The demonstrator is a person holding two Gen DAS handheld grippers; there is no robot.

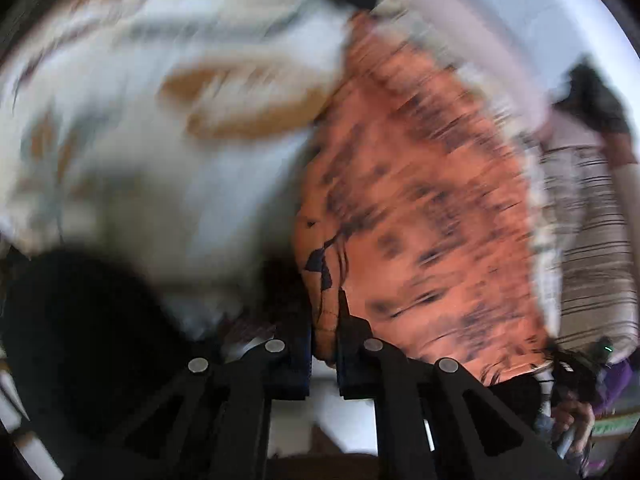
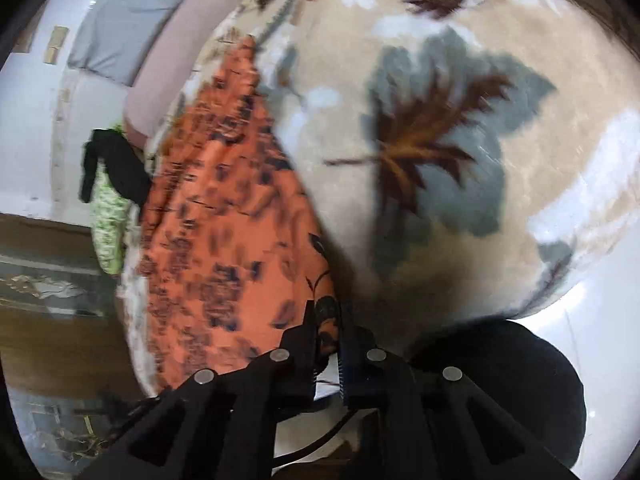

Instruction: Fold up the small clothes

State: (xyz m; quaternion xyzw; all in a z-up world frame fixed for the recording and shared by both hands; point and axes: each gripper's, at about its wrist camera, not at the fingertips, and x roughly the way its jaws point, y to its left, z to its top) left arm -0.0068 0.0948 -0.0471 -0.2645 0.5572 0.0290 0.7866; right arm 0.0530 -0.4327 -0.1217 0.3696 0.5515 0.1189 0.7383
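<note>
An orange garment with dark floral print (image 1: pixel 420 200) lies stretched over a cream blanket with leaf patterns (image 1: pixel 168 168). My left gripper (image 1: pixel 324 320) is shut on one edge of the garment, cloth pinched between its black fingers. In the right wrist view the same orange garment (image 2: pixel 224 216) runs up and to the left over the blanket (image 2: pixel 460 60). My right gripper (image 2: pixel 326 320) is shut on another edge of it, a printed fold caught between the pads. The left view is blurred by motion.
A striped cloth (image 1: pixel 588 248) lies to the right of the garment. A black garment (image 2: pixel 116 164) and a green-patterned one (image 2: pixel 108 224) sit at the blanket's left edge. A pink cushion (image 2: pixel 188 40) and a white wall lie beyond. A hand (image 1: pixel 572 420) shows at lower right.
</note>
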